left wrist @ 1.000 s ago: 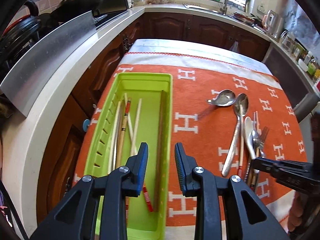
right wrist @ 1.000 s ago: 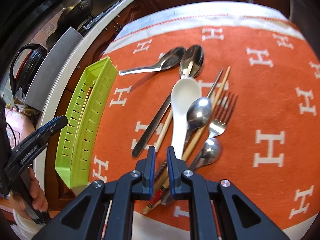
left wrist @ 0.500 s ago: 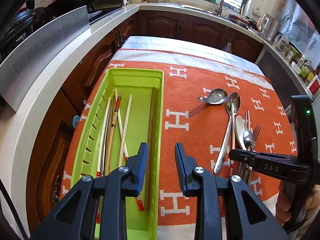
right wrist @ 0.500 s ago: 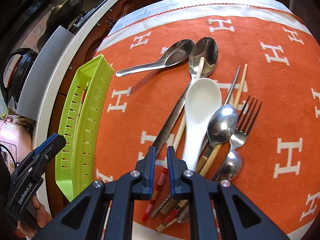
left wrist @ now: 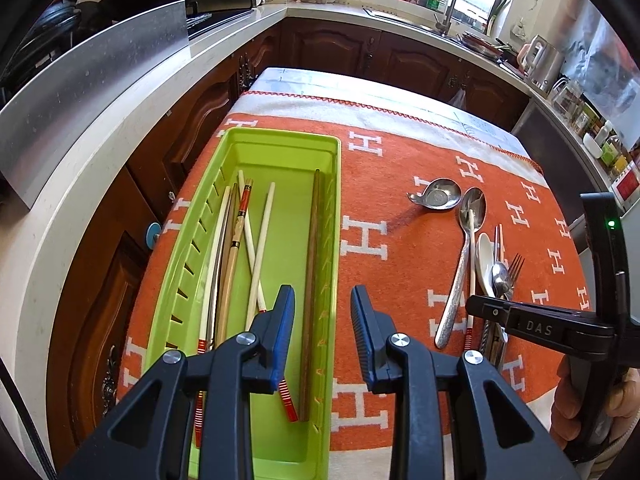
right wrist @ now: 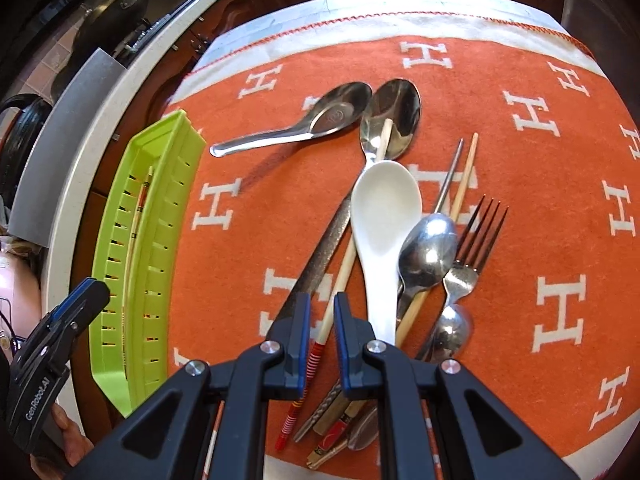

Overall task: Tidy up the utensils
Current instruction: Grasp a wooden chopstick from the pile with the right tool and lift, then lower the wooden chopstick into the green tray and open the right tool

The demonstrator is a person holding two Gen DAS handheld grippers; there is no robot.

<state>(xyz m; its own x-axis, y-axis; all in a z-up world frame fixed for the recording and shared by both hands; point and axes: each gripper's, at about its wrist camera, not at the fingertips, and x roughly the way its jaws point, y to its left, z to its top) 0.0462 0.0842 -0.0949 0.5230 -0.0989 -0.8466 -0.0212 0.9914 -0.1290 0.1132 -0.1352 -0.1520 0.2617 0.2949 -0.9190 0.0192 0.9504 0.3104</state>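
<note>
A lime-green tray (left wrist: 280, 136) lies on the orange cloth (left wrist: 400, 152) and holds several chopsticks (left wrist: 256, 240). My left gripper (left wrist: 322, 332) hovers open over the tray's near end with nothing between its fingers. To the right lies a pile of utensils: a white ceramic spoon (right wrist: 384, 216), a metal soup spoon (right wrist: 320, 120), a long spoon (right wrist: 394, 112), a fork (right wrist: 476, 240) and loose chopsticks. My right gripper (right wrist: 322, 332) hangs low over this pile with only a narrow gap between its fingers. A pale chopstick with a red-striped end (right wrist: 348, 264) lies in line with that gap, and the pads do not press on it.
The tray (right wrist: 160, 152) sits along the cloth's left edge, beside a white countertop (left wrist: 120, 128) and dark cabinets. A sink and bottles stand at the far back. Bare cloth shows between tray and pile (left wrist: 384, 280) and to the pile's right (right wrist: 560, 200). A hand (left wrist: 576, 392) holds the right gripper.
My right gripper has shifted left and lower over the pile, so the red-striped chopstick now lines up with its gap. The left gripper has stayed over the tray.
</note>
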